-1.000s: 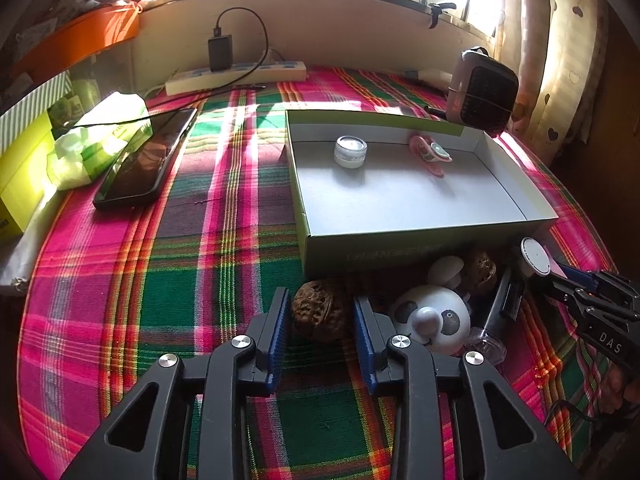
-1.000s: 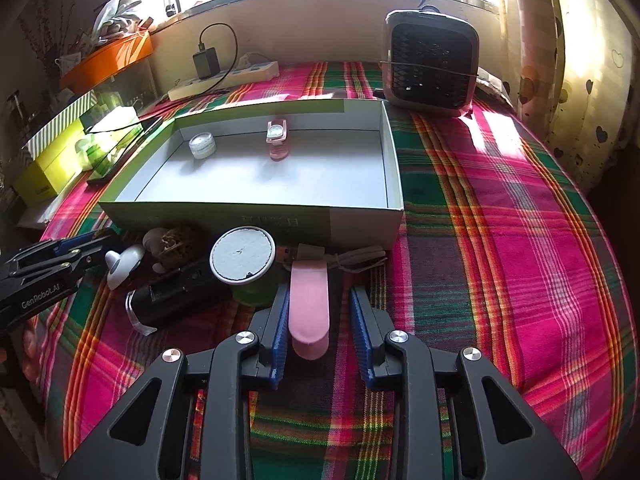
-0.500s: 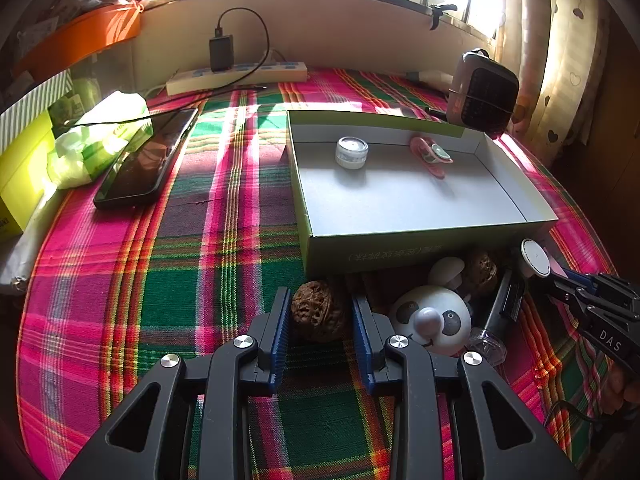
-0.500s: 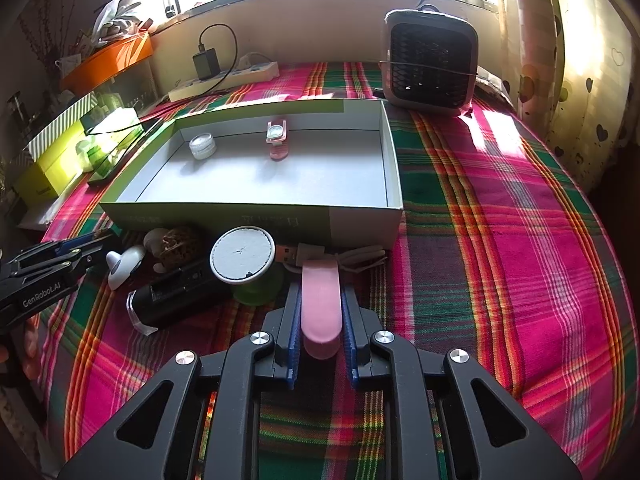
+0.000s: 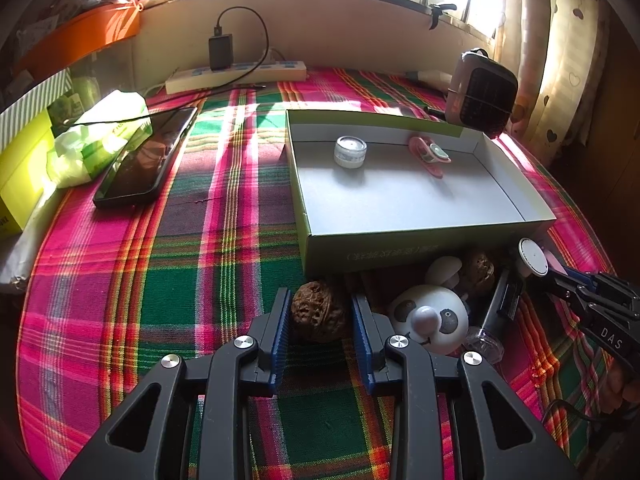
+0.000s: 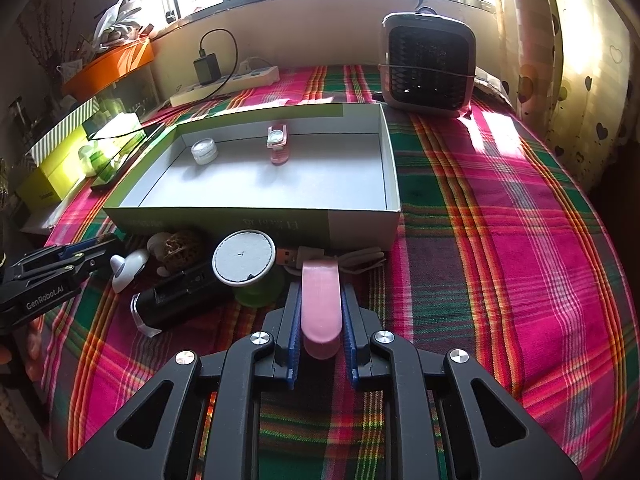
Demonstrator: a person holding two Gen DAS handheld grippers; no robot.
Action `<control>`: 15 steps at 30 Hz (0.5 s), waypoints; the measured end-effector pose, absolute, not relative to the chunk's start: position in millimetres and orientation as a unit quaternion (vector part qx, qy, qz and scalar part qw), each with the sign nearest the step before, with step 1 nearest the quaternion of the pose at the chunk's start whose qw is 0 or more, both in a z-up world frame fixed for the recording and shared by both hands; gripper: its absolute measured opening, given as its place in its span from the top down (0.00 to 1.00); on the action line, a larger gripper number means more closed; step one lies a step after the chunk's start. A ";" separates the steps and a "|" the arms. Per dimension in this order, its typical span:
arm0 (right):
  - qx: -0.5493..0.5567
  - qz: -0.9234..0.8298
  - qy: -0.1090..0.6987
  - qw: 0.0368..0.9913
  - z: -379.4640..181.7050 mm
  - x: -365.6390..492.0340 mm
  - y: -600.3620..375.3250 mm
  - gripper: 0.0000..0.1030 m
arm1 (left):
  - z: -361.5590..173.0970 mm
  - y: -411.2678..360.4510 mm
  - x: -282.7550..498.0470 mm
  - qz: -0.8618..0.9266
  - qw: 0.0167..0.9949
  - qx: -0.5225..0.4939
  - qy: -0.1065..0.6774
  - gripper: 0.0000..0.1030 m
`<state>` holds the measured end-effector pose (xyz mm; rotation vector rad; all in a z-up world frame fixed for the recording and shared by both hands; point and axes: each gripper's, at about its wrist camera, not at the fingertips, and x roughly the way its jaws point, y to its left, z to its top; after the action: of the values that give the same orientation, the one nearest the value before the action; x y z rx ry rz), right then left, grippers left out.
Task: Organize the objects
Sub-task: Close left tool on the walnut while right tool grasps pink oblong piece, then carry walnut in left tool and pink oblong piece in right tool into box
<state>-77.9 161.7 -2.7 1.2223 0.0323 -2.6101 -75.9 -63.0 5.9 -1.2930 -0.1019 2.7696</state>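
My left gripper [image 5: 319,312] is open with its jaws on either side of a brown walnut [image 5: 318,315] on the plaid cloth, just in front of the open box [image 5: 420,246]. My right gripper [image 6: 320,300] is shut on a pink flat piece [image 6: 321,306] in front of the box [image 6: 280,222]. The box holds a small white jar [image 5: 350,151] and a pink clip [image 5: 430,154]. A panda toy [image 5: 428,318], a second walnut [image 5: 477,271], a black flashlight [image 6: 180,292] and a green spool with a white top [image 6: 245,256] lie by the box front.
A small heater [image 6: 428,66] stands behind the box. A phone [image 5: 148,156], green packets [image 5: 100,140] and a yellow box [image 5: 20,172] lie at the left. A power strip with a charger [image 5: 236,74] runs along the back wall. A white USB cable [image 6: 352,258] lies by the pink piece.
My right gripper closed on the pink piece and holds it. My left gripper narrowed slightly around the walnut but stays open.
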 end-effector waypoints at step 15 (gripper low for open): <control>0.409 -0.903 0.006 0.131 7.0 -75.8 165.4 0.82 | 23.9 -53.9 -68.1 0.913 0.050 -0.403 -0.034 0.74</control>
<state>-75.8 165.4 7.0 1.1882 0.0169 -2.6229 -68.1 -53.9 23.9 -1.2261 -0.1022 2.7807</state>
